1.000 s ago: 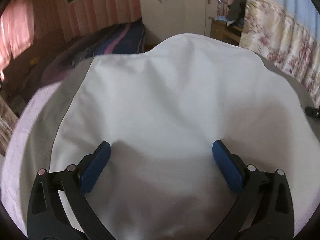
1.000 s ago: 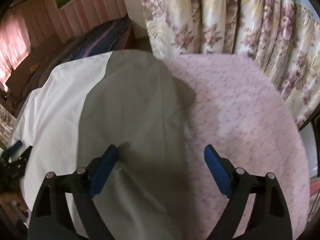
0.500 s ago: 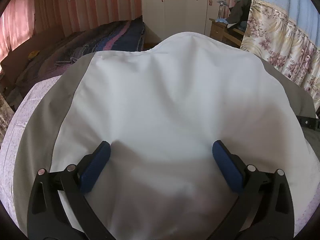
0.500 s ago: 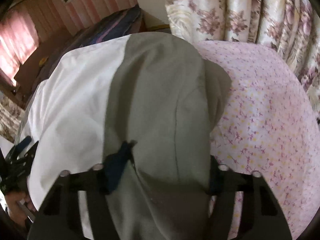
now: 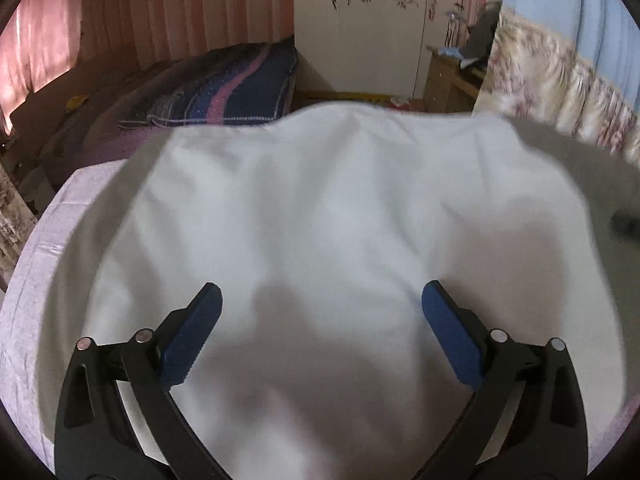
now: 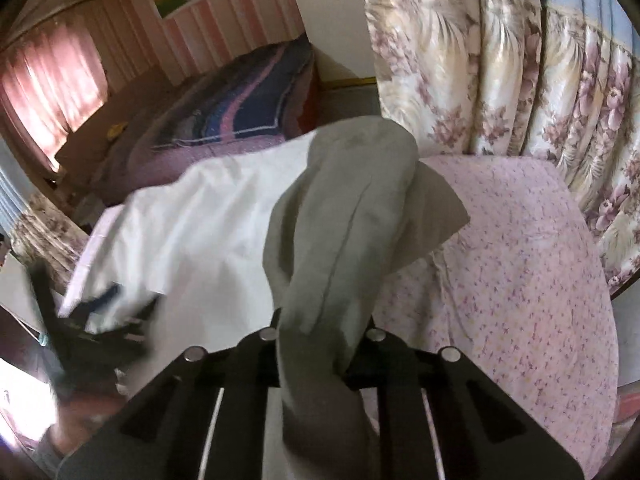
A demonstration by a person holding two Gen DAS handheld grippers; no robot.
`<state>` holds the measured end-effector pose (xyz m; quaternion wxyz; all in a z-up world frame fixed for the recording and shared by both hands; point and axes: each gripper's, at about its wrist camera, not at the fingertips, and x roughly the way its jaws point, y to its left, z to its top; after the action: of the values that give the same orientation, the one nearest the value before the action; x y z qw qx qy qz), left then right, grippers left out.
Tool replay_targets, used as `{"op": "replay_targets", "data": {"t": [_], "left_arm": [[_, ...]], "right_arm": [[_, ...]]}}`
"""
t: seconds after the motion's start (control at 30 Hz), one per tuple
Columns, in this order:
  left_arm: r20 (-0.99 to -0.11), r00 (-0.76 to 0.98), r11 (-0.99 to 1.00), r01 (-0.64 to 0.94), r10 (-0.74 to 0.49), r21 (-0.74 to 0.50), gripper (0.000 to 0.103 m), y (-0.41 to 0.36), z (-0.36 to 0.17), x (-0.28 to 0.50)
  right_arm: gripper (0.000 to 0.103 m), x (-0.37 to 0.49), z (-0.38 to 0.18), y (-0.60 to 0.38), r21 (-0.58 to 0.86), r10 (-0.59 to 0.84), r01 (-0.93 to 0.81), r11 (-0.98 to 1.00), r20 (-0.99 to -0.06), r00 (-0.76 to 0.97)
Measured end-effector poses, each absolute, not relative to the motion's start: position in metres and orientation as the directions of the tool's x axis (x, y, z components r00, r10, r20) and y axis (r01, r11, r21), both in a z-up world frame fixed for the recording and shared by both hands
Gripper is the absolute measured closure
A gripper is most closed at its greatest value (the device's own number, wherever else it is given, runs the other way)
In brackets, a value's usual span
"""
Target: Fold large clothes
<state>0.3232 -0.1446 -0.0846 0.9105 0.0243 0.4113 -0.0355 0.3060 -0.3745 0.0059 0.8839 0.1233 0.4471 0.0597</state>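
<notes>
A large white and grey garment lies spread on a table with a pink floral cloth. My left gripper is open, its blue pads just over the white panel near its near edge. My right gripper is shut on the garment's grey side panel and holds it lifted in a bunched fold above the table. Its fingertips are hidden by the cloth. The left gripper also shows blurred in the right wrist view.
A floral curtain hangs close behind the table on the right. A bed with a dark striped blanket stands beyond the table's far edge. A white wardrobe and a small wooden stand are at the back.
My right gripper closed on the grey side panel and raised it off the table. My left gripper stayed open and shifted slightly over the white panel.
</notes>
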Motion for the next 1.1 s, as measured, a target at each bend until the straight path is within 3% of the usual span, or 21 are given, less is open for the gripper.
{"op": "replay_targets", "data": {"t": [0.23,0.3,0.37,0.53,0.73,0.9,1.1], "left_arm": [[-0.809,0.588,0.994,0.081,0.017,0.080,0.003,-0.151,-0.111,0.347],[-0.804,0.593,0.994,0.098,-0.024,0.042,0.010,-0.145,-0.102,0.344],[-0.774,0.632,0.995,0.097,-0.042,0.025,0.012,-0.129,-0.082,0.332],[-0.685,0.728,0.996,0.074,-0.025,0.042,0.007,-0.072,-0.026,0.296],[-0.606,0.795,0.998,-0.031,-0.008,-0.054,0.004,0.026,0.024,0.252],[-0.558,0.830,0.980,-0.107,-0.004,-0.167,0.004,0.102,0.051,0.211],[-0.597,0.798,0.984,-0.160,0.082,-0.079,0.004,0.139,0.037,0.191]], "right_arm": [[0.095,0.293,0.050,-0.327,0.292,0.288,-0.093,0.952,-0.745,0.602],[0.095,0.291,0.058,-0.312,0.311,0.314,-0.114,0.944,-0.728,0.609],[0.095,0.291,0.068,-0.299,0.339,0.345,-0.131,0.932,-0.711,0.613],[0.095,0.297,0.088,-0.258,0.313,0.354,-0.178,0.933,-0.699,0.621],[0.094,0.305,0.095,-0.165,0.224,0.308,-0.211,0.952,-0.691,0.654],[0.092,0.314,0.053,-0.064,0.164,0.305,-0.280,0.946,-0.746,0.592],[0.080,0.321,-0.040,0.010,0.152,0.302,-0.330,0.932,-0.830,0.469]]}}
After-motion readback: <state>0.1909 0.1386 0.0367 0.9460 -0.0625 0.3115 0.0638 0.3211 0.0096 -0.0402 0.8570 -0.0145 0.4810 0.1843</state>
